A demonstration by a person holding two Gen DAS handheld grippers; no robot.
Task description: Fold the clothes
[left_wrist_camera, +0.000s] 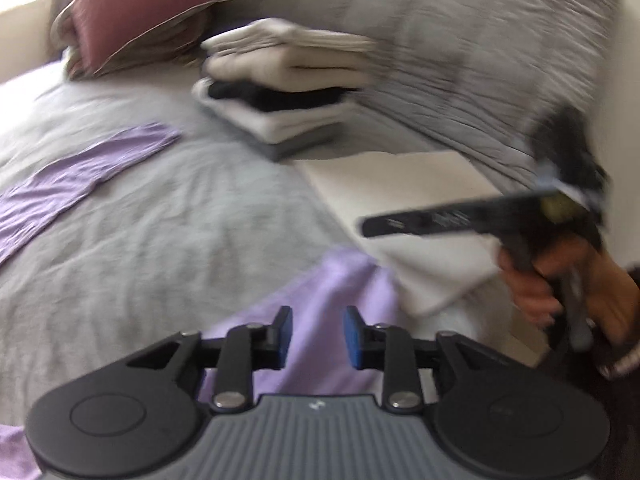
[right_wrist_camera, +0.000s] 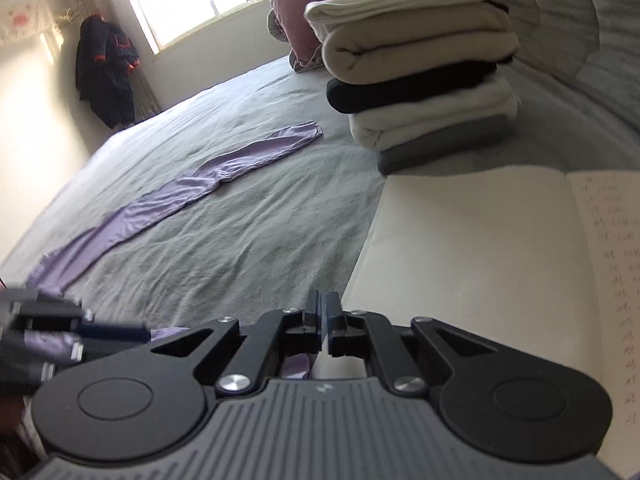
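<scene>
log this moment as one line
left claw: open, over lavender garment | right claw: narrowly open, empty | garment: spread on grey bed | folded stack: beyond both claws

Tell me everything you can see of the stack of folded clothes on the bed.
The stack holds about five folded pieces: cream on top, a thicker cream roll, a black one, white, and grey at the bottom. They look like soft knits, folds facing the right wrist camera, piled fairly squarely. It rests on the grey sheet, backed by the quilt, with a pink pillow behind and an open notebook in front. Neither gripper touches it.
</scene>
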